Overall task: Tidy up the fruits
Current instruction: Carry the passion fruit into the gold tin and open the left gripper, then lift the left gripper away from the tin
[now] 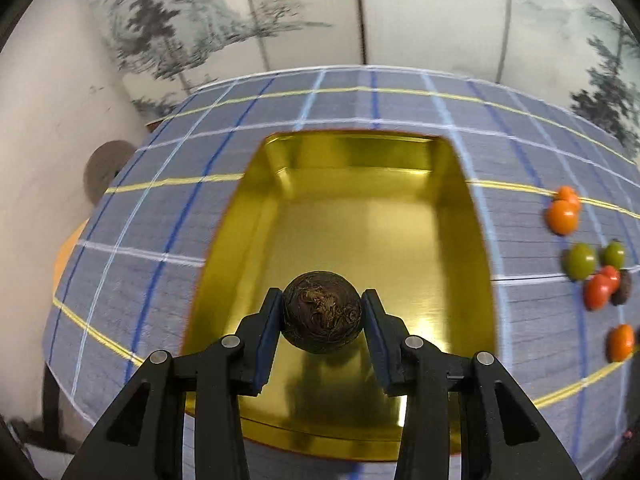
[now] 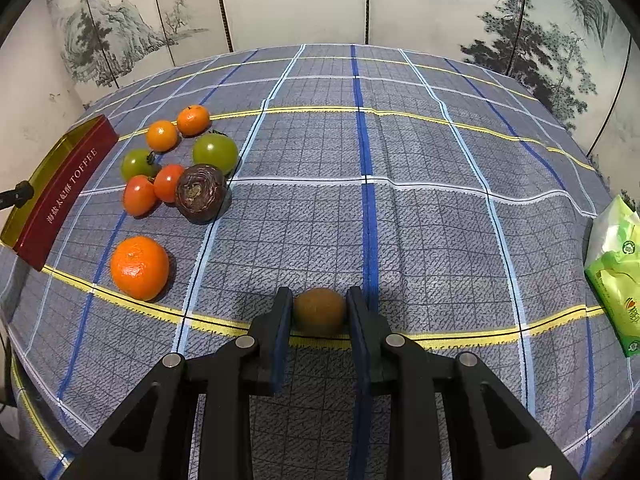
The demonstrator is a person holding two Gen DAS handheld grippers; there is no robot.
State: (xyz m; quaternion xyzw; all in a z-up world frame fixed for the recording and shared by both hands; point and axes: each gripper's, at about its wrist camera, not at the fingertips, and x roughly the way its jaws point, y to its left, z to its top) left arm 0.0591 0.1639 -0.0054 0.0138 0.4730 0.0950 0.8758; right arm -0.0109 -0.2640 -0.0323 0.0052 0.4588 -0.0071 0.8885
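My left gripper [image 1: 322,312] is shut on a dark brown wrinkled fruit [image 1: 322,311] and holds it over the near end of the gold tin tray [image 1: 476,216]. My right gripper [image 2: 319,312] is shut on a brown kiwi [image 2: 319,311] that rests on the checked cloth. In the right wrist view, left of the gripper, lie a large orange [image 2: 139,267], two small oranges [image 2: 161,135], two green tomatoes [image 2: 215,152], two red tomatoes [image 2: 139,195] and another dark brown fruit [image 2: 201,193]. The tin's red side [image 2: 60,196] shows at the far left there.
A green tissue pack [image 2: 618,272] lies at the table's right edge. A painted folding screen [image 2: 300,0] stands behind the table. The same fruit cluster [image 1: 596,276] shows right of the tin in the left wrist view.
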